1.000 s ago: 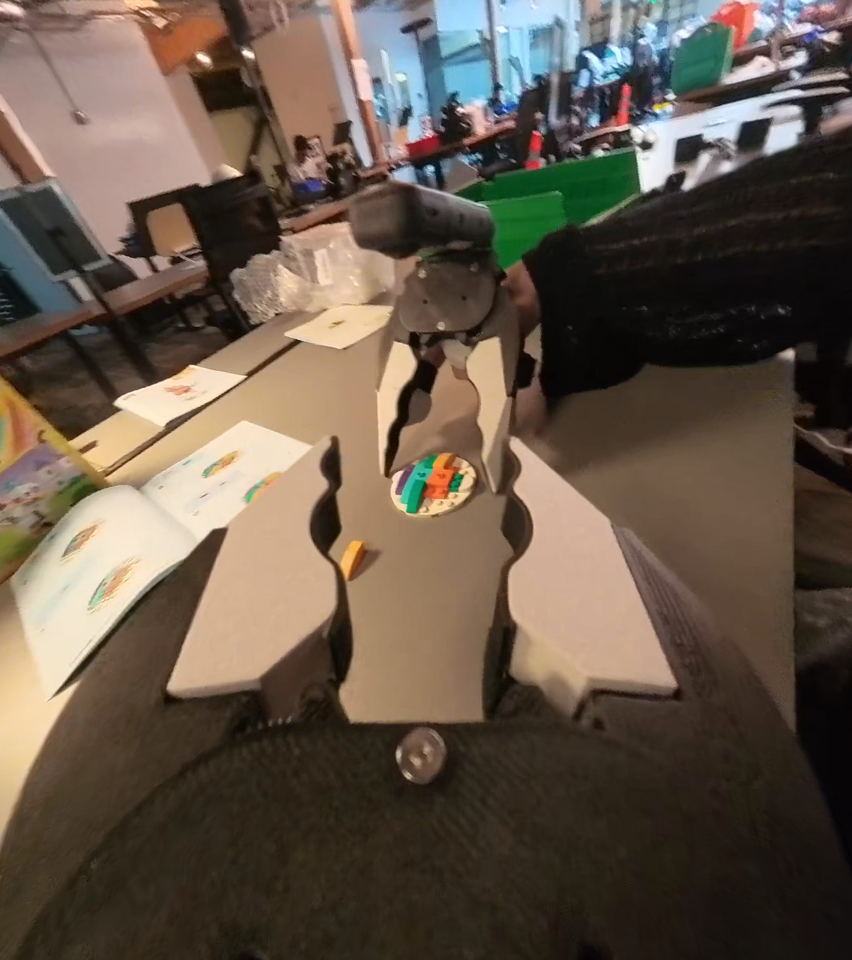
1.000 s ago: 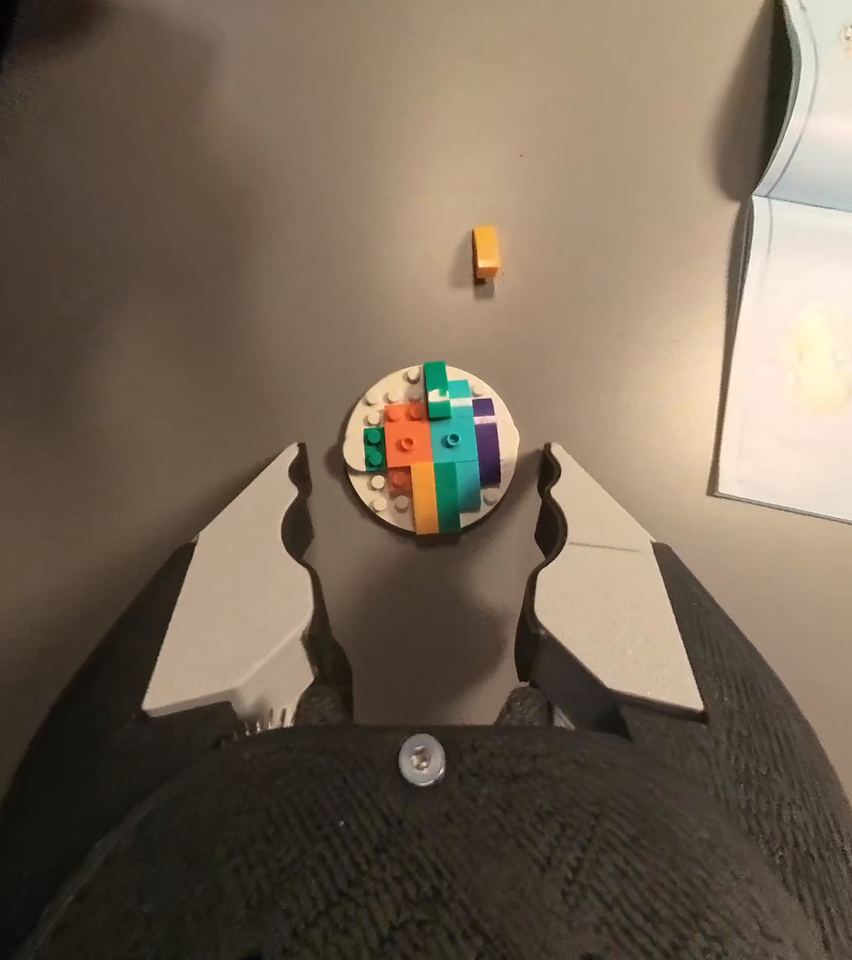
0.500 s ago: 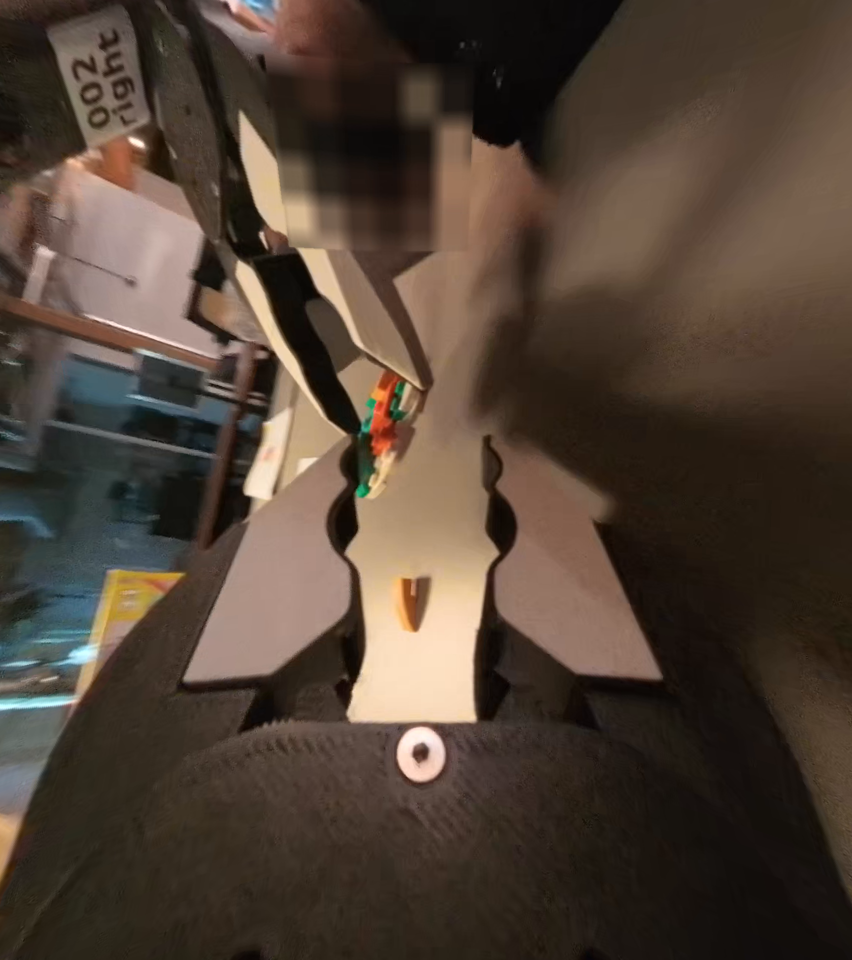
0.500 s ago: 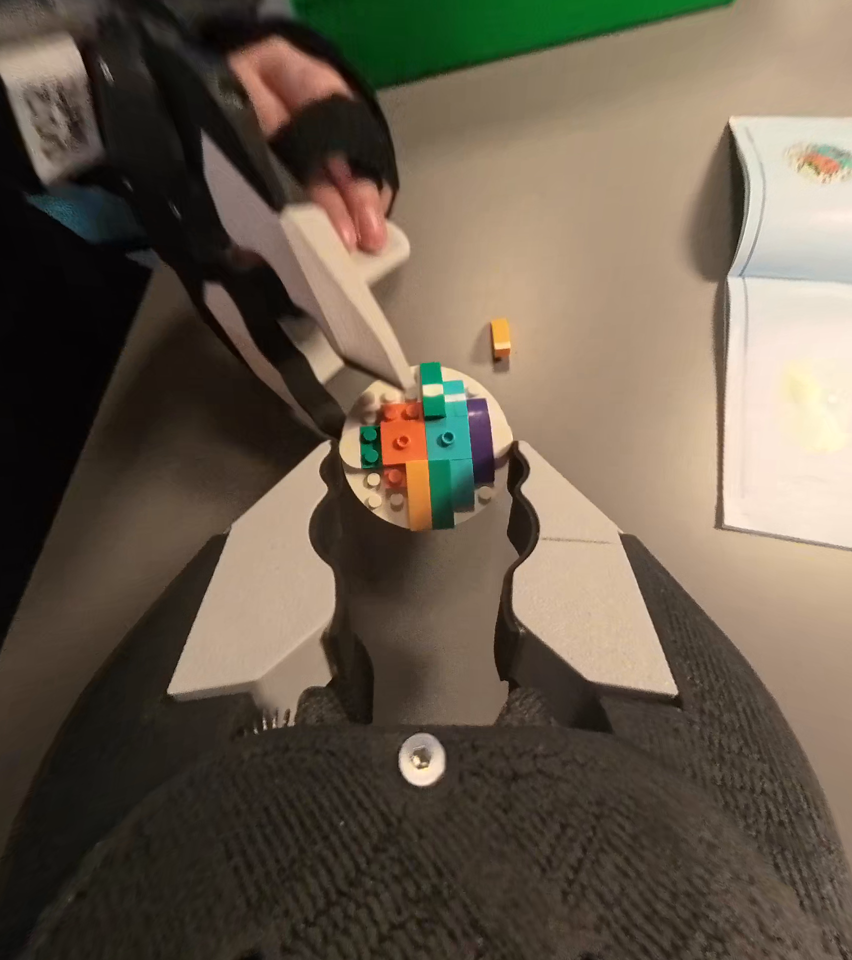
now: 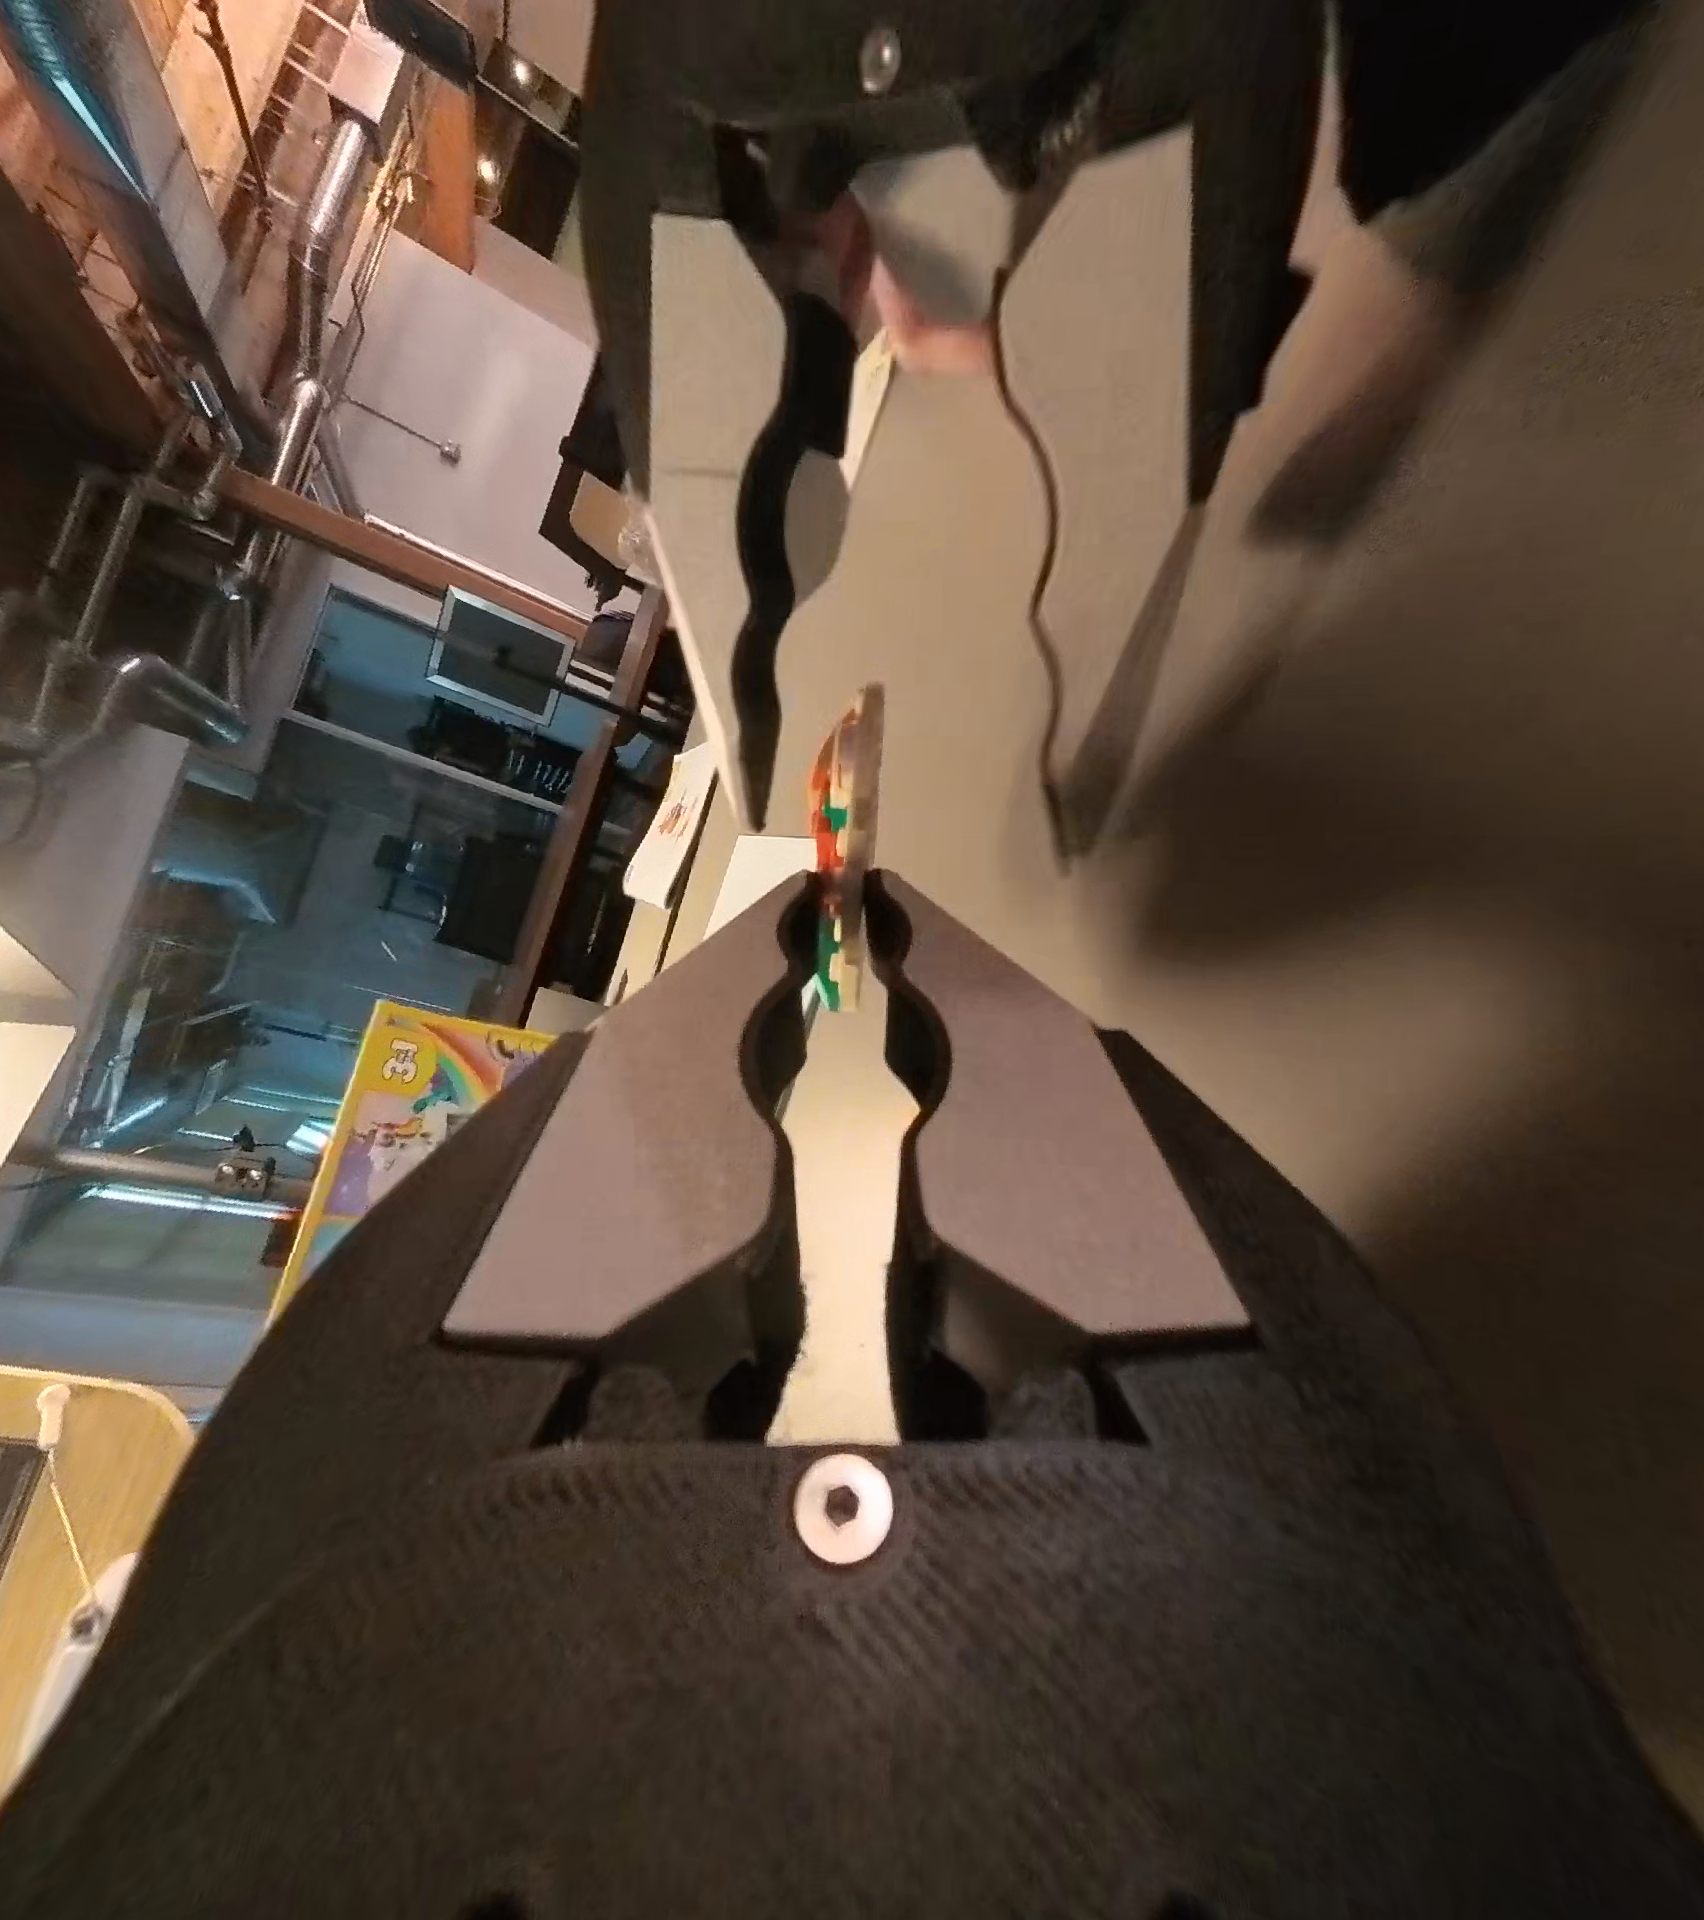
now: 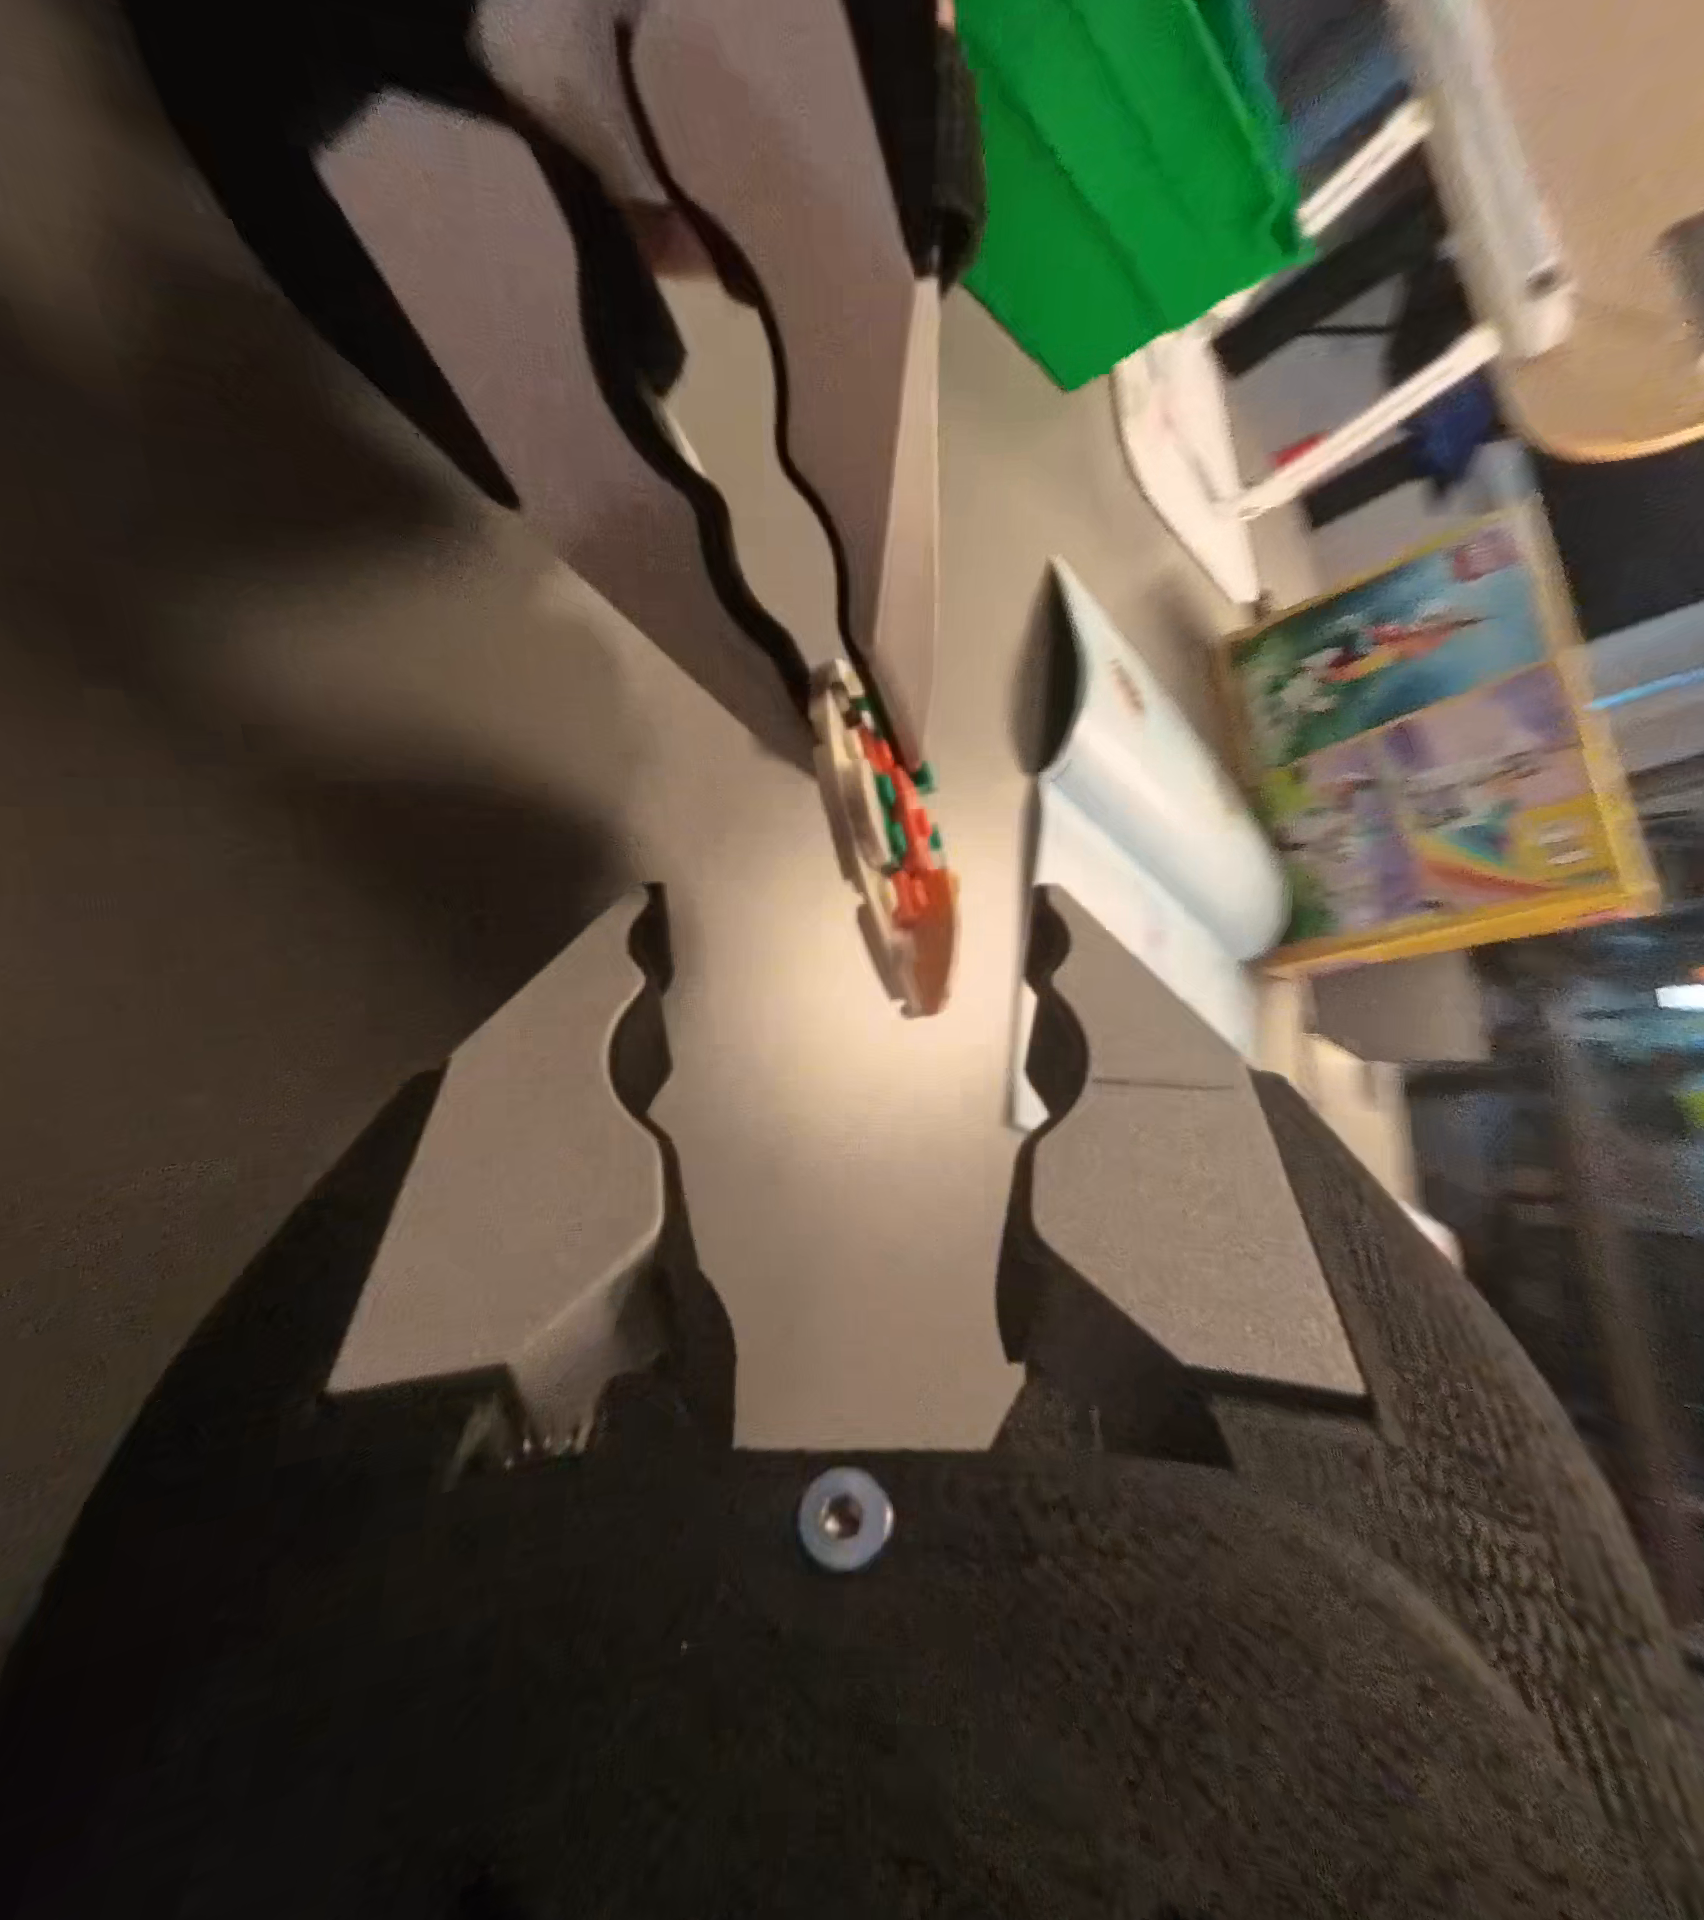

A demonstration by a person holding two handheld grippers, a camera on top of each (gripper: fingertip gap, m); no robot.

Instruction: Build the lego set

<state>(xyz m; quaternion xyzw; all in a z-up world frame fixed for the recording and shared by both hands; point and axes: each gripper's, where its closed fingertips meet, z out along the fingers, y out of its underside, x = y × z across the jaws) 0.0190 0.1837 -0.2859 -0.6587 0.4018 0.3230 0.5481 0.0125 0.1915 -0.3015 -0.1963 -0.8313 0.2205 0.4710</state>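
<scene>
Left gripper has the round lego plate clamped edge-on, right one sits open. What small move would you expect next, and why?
Probably turn the round lego plate studs-up. The left gripper pinches its rim and it stands on edge, while the right gripper hangs open beside it, holding nothing. No loose brick is in view.

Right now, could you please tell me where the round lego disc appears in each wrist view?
Left wrist view: round lego disc edge-on at centre, pinched at the left gripper tips.
Right wrist view: disc just above centre, ahead of the open right gripper.
Shared landmark: yellow-edged lego box.
</scene>
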